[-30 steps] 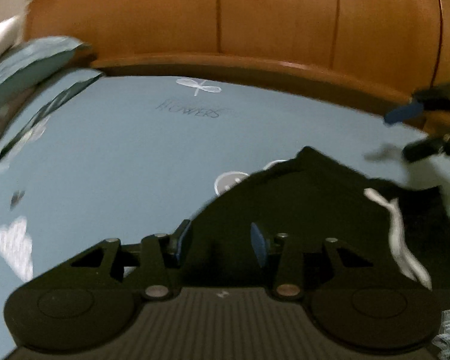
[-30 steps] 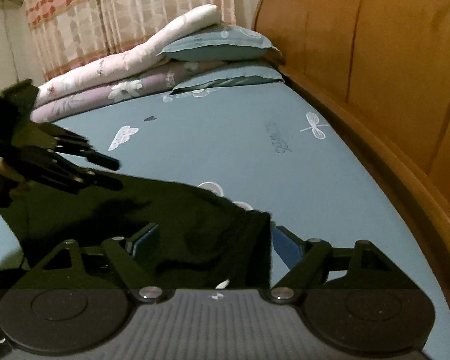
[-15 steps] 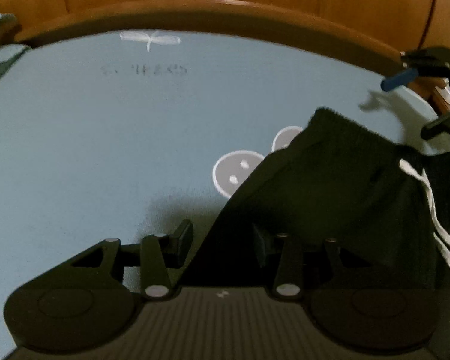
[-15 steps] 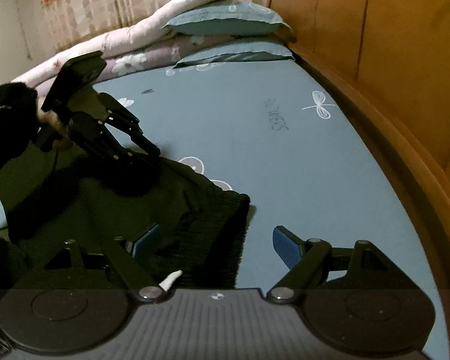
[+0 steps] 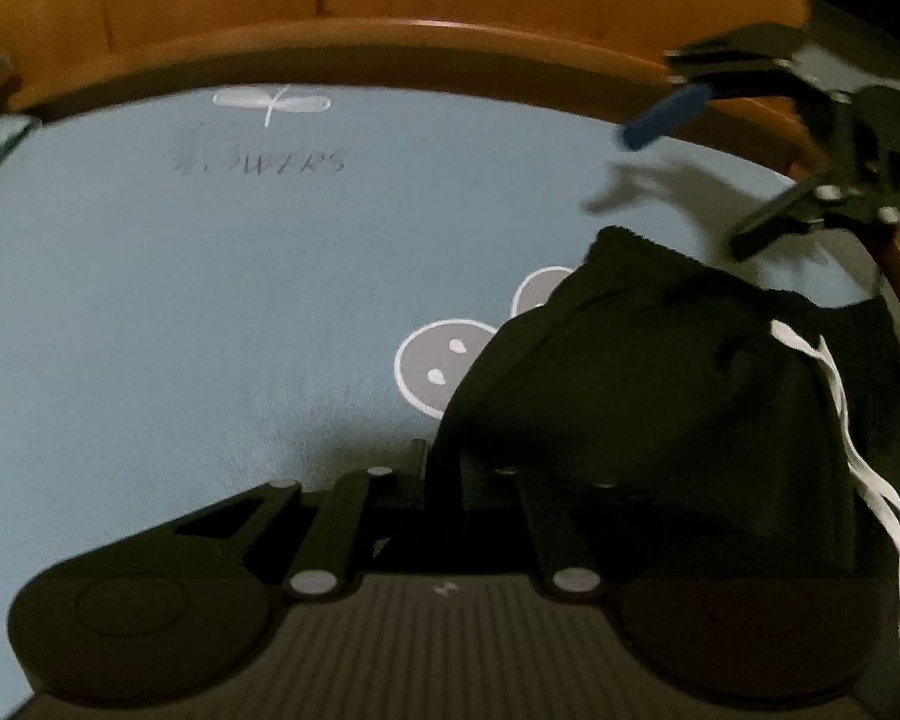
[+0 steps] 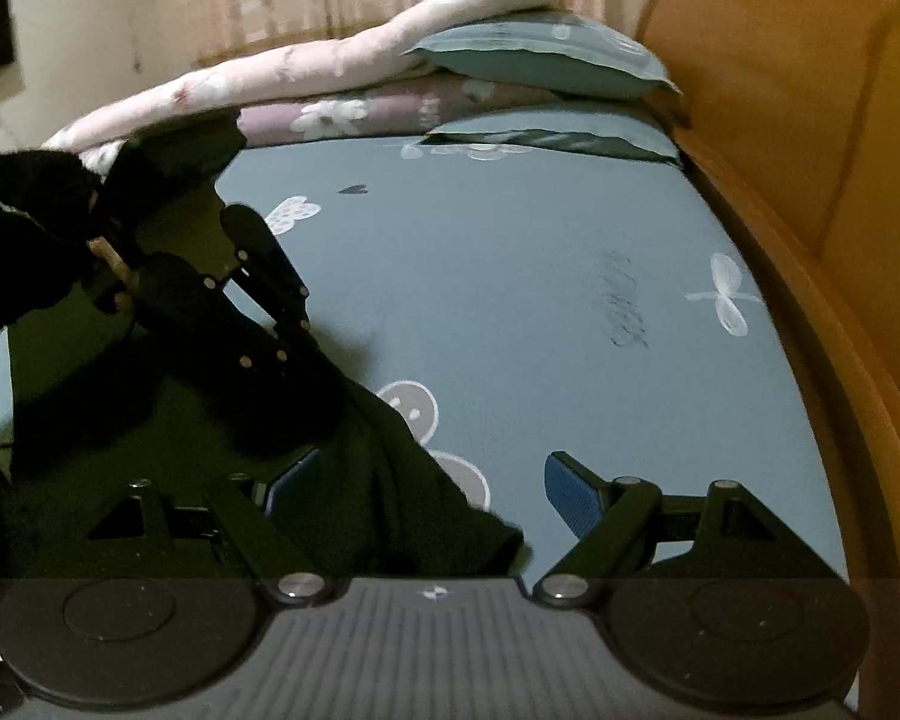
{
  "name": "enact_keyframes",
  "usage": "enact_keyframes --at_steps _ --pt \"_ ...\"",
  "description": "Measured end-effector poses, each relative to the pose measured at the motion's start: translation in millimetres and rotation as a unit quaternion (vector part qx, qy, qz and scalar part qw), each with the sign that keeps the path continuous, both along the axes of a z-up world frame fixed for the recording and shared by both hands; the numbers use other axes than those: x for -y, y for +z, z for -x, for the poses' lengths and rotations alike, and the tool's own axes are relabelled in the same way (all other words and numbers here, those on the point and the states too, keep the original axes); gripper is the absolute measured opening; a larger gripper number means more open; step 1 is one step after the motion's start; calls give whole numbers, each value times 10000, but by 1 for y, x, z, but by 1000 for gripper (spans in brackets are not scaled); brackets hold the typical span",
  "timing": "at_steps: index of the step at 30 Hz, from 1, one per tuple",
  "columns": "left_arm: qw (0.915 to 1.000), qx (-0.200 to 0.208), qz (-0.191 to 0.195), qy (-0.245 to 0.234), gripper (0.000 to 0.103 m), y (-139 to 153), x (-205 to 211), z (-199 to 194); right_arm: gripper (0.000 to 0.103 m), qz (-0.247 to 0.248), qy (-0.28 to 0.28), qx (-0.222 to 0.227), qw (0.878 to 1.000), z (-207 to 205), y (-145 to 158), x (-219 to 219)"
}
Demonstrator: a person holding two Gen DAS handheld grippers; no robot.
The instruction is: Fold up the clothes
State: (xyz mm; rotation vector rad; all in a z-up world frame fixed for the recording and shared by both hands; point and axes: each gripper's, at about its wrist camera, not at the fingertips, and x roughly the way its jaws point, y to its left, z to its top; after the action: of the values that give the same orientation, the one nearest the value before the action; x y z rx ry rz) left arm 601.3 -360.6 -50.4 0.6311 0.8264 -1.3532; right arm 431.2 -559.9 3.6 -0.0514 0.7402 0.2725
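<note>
Our left claw [image 5: 444, 468] pinches the black drawstring garment's [image 5: 660, 396] edge at six o'clock, we judge to pin it flat on the blue bedsheet [image 5: 180, 300]. Our right claw [image 6: 426, 480] hangs spread above its corner, gripping nothing.

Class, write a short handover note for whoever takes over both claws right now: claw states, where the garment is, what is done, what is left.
Left claw: shut on the black garment at its left edge.
Right claw: open, garment edge lying between its fingers, not gripped.
Garment: bunched on the blue bedsheet, white drawstring showing, near the wooden bed frame.
Done: no neat fold visible.
Left: grip with the right claw, spread flat, fold.
</note>
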Motion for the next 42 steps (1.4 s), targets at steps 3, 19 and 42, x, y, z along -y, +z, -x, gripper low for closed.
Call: enact_keyframes --at_steps 3,19,42 --pt "9998 144 94 -61 7 6 -4 7 85 159 274 -66 9995 -22 -7 -8" --pt "9944 700 744 -267 13 32 -32 36 11 337 1558 -978 9824 -94 -41 -57" --pt "9934 353 -853 688 31 2 -153 -26 10 821 1641 -421 9821 -45 11 -87"
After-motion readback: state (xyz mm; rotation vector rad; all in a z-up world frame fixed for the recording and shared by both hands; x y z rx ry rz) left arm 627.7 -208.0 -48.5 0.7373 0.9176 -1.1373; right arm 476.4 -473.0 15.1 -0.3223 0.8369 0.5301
